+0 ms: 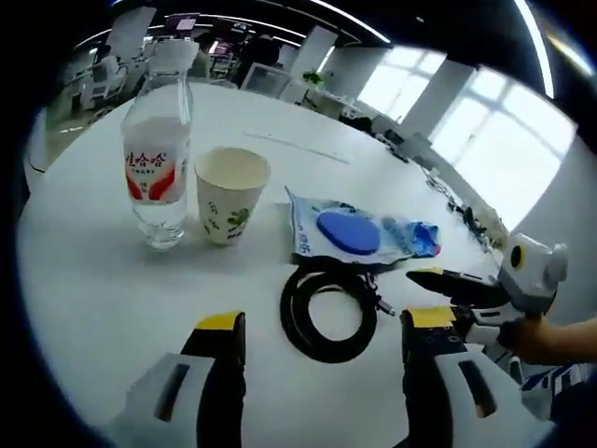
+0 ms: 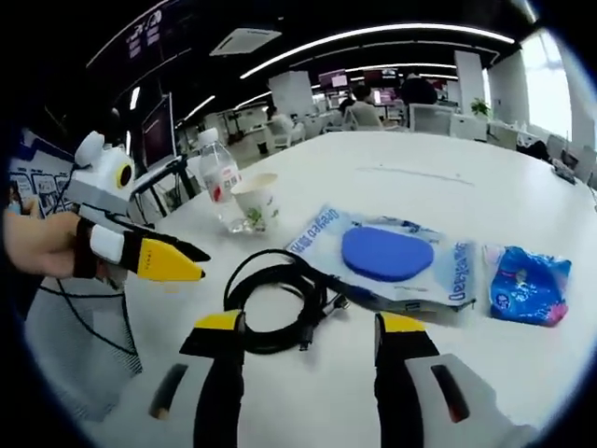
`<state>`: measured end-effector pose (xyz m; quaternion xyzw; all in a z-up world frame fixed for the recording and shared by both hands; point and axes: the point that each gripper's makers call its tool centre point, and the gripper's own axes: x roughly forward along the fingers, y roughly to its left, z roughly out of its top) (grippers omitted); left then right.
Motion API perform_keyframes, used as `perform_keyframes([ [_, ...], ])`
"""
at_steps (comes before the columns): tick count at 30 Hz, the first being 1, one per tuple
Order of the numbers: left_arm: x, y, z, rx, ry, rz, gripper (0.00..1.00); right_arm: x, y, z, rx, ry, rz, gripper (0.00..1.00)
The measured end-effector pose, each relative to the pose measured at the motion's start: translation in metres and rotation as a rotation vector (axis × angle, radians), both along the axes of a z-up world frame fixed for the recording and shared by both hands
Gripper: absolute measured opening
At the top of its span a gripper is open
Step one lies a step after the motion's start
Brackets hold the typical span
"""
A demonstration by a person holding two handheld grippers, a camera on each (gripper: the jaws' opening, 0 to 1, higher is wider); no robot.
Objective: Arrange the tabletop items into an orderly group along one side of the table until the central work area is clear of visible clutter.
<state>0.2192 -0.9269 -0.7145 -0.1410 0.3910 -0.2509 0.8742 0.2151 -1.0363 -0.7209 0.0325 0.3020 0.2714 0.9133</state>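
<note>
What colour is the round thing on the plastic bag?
Blue. The round pad on the plastic bag shows best in the right gripper view.

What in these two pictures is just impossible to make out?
- Paper cup, left gripper view: its inside is hidden by its own wall.
- Water bottle, right gripper view: label print too small to read.
- Blue packet, left gripper view: partly hidden behind the wipes pack.

— What do the tools look like?
— Each hand-held gripper [image 1: 325, 359] [image 2: 309, 359] has black jaws, yellow tips and grey-white bodies.
— And the person?
— A dark sleeve [image 1: 567, 385] with white stripes.
</note>
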Motion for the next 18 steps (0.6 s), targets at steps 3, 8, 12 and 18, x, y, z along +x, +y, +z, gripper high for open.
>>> perform_keyframes([
  [3,0.000,-0.004,-0.005,0.025,0.006,-0.031,0.63,0.002,0.004,0.000,0.011,0.005,-0.003,0.52],
  [8,0.005,-0.007,-0.006,0.000,0.008,-0.010,0.62,0.006,0.014,-0.005,0.034,0.027,-0.017,0.45],
  [12,0.006,-0.005,-0.018,0.068,0.033,-0.028,0.58,0.008,0.015,-0.014,0.030,0.066,-0.047,0.45],
  [18,0.006,-0.007,-0.023,0.091,0.033,-0.027,0.55,0.005,0.017,-0.020,0.050,0.084,-0.070,0.42],
])
